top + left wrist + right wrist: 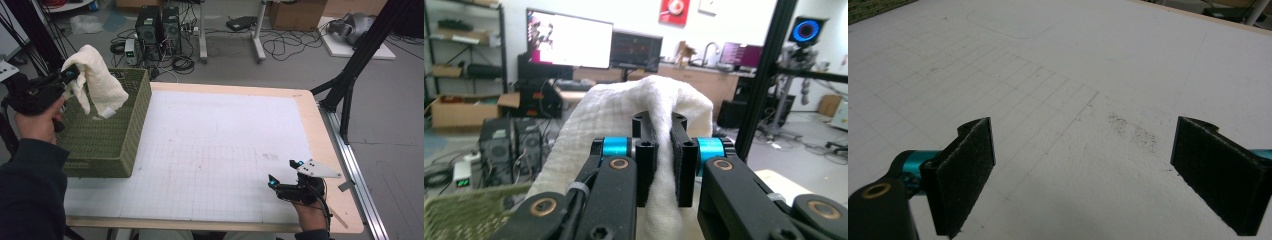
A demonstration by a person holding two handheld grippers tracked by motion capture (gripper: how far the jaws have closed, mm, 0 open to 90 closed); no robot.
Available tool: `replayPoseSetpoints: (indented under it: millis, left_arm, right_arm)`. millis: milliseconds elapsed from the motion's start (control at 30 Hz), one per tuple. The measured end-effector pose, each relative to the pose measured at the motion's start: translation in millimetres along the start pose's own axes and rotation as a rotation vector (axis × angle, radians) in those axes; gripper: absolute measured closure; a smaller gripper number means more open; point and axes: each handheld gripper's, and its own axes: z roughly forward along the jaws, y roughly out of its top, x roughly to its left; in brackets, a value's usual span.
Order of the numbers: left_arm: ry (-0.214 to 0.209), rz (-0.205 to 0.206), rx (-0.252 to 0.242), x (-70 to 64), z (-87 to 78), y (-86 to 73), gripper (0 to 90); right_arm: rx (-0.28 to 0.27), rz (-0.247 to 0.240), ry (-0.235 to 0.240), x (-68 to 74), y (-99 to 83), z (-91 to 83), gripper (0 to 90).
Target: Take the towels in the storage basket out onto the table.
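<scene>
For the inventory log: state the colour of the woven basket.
Olive green basket; the high view shows it best.

Left tongs raised, clamped; right tongs low, spread.

Worktop with a gridded white mat and one basket

The worktop has a pale wooden edge and carries a white mat ruled with a faint grid. A green woven basket stands on its left side; a small dark smudge marks the mat toward the right.
</scene>
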Motion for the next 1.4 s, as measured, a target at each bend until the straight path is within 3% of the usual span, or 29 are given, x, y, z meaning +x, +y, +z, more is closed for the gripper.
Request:
replayPoseSetpoints:
  millis: [300, 600, 800, 867, 1033, 1067, 1100, 1400]
  left_arm:
    - [-0.14, 0.03, -0.036, -40.3, 10.9, 14.3, 83.8]
    - [-0.297, 0.049, -0.002, -85.4, 27.9, 9.7, 83.8]
    - [-0.402, 0.054, 0.026, -117.6, 38.8, -5.7, 83.8]
    - [-0.417, 0.051, 0.03, -122.4, 41.2, -9.6, 83.8]
    - [-0.508, 0.041, 0.098, -154.7, 55.2, -39.8, 83.8]
    - [-0.508, 0.041, 0.098, -154.7, 55.2, -39.8, 83.8]
    - [-0.541, 0.043, 0.119, -166.7, 58.1, -49.3, 83.8]
    - [-0.684, 0.047, 0.203, -212.6, 64.9, -83.5, 83.7]
  right_arm:
    - [0.0, -0.005, 0.005, 1.1, 0.5, 0.9, 9.7]
    - [0.003, 0.0, 0.002, 1.2, 0.2, 0.5, 9.7]
    - [0.003, 0.001, 0.004, 1.2, 0.1, 0.1, 9.7]
    - [0.003, 0.001, 0.002, 1.2, 0.0, 0.2, 9.7]
    - [0.004, 0.0, 0.003, 1.0, 0.1, -0.2, 9.7]
    - [0.0, 0.002, 0.002, 0.6, 0.1, -0.4, 9.7]
    - [-0.001, 0.003, 0.002, 0.1, 0.0, -0.7, 9.7]
    - [-0.004, 0.004, -0.005, -1.2, -0.7, -2.4, 9.7]
